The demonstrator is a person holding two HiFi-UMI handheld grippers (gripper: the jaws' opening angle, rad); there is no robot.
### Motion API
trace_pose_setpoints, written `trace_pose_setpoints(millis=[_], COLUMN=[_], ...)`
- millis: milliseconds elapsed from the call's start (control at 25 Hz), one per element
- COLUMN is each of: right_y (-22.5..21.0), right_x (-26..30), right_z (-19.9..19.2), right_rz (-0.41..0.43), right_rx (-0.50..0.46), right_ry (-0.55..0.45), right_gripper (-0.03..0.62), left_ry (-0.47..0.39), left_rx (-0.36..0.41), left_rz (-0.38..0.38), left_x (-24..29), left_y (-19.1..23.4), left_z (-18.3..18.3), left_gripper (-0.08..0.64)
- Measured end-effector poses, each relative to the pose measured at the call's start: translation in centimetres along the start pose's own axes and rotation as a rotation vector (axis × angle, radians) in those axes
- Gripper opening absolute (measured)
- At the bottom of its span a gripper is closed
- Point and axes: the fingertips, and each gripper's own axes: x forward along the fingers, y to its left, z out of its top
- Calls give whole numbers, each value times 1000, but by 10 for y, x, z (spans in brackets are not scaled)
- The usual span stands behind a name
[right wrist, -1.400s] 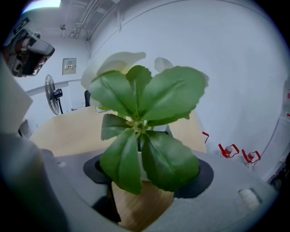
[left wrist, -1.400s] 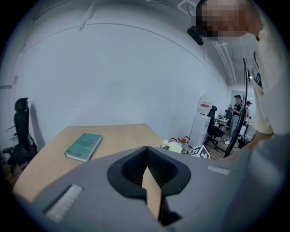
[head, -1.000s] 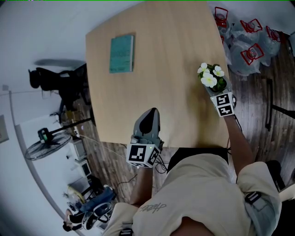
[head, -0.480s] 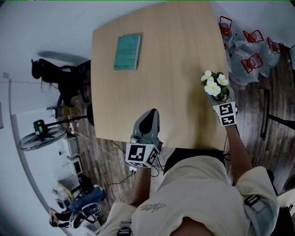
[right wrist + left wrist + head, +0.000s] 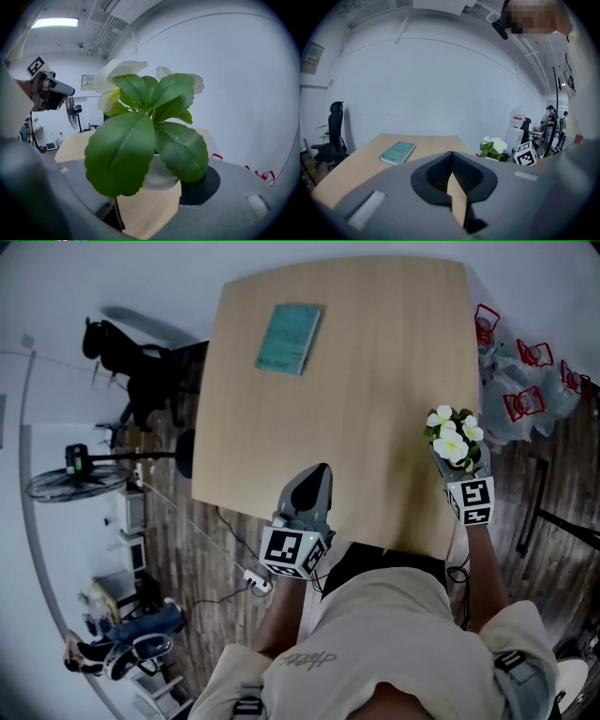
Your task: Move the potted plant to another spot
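White-flowered, with broad green leaves in a pale rounded pot, the potted plant (image 5: 455,442) is held at the right edge of the light wooden worktop (image 5: 375,381), close to its near corner. It is kept upright, with the stem rising straight out of the pot and the blooms on top. In the right gripper view, wood grain can be seen below the pot, so the pot is judged to be carried just clear of the surface, not resting on it.

The pot is clasped low on its sides by the right gripper (image 5: 459,470), whose jaws are spread wide around it and pressed against it. The plant therefore lies directly ahead of that gripper, between its jaws, and no further reach is needed. What matters for the coming move is where free surface is to be found: bare worktop stretches away to the left and towards the far side. Only a teal rectangular book (image 5: 291,337) lies out there, near the far left corner and well apart from the plant.

The right forearm is stretched forward along the worktop's right edge, and its gripper is tipped slightly downward. The left gripper (image 5: 317,474) is held over the near edge, well apart from the plant. Its jaws are brought together with nothing between them, and it is pointed across the worktop towards the book.
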Motion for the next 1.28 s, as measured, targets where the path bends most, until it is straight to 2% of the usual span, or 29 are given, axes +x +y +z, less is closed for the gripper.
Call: trace_pose_setpoints(millis=[280,520,840,1040,1280], right_y=[32,68,108,149,209], right_x=[0,-2,0,-2,-5], right_z=[9,32,46,57,72], right_rz=[66,112,97,92,77], right_rx=[10,-1,-43,-122,-125], right_ry=[-32,-72,-80,-82,-101], right_gripper=[339,339,339,339,339], left_ry=[-13,-39,-112,-140,-152], left_rx=[-5,-17,-21,-19,-31], left_rz=[45,66,91,119,135], left_x=[-19,-45,-88,-125,-175], left_y=[10,26,62,91,140], left_z=[-5,-4,0,-7,-22], left_gripper=[18,18,18,18,18])
